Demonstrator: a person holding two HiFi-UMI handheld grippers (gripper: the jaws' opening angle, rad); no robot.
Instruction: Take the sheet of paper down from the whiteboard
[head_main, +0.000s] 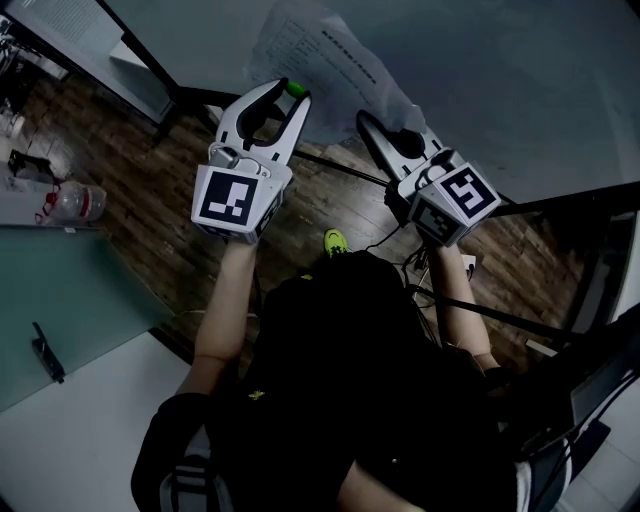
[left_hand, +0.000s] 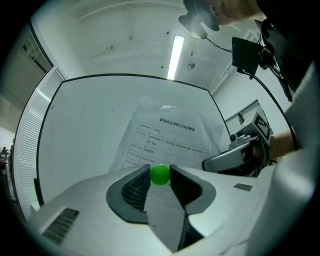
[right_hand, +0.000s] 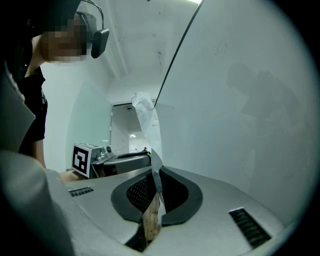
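Nearest the person, the left gripper (head_main: 283, 97) has its jaws clamped on a small green magnet (left_hand: 160, 175), pinched right at the tips. The right gripper (right_hand: 154, 172) has its jaws closed flat on one side edge of the sheet of paper (left_hand: 167, 137). The sheet rises edge-on from that pinch and curls away from the whiteboard (left_hand: 85, 125), low down near the board's bottom edge. Whether the magnet presses the sheet to the board I cannot tell. The paper looks thin, very light and limp, and it is already rumpled. It would likely flop, crease or tear under a sharp tug rather than slip. The edge is probably the right place to pinch it. A second hold on the opposite edge would probably keep it flat as it comes away.
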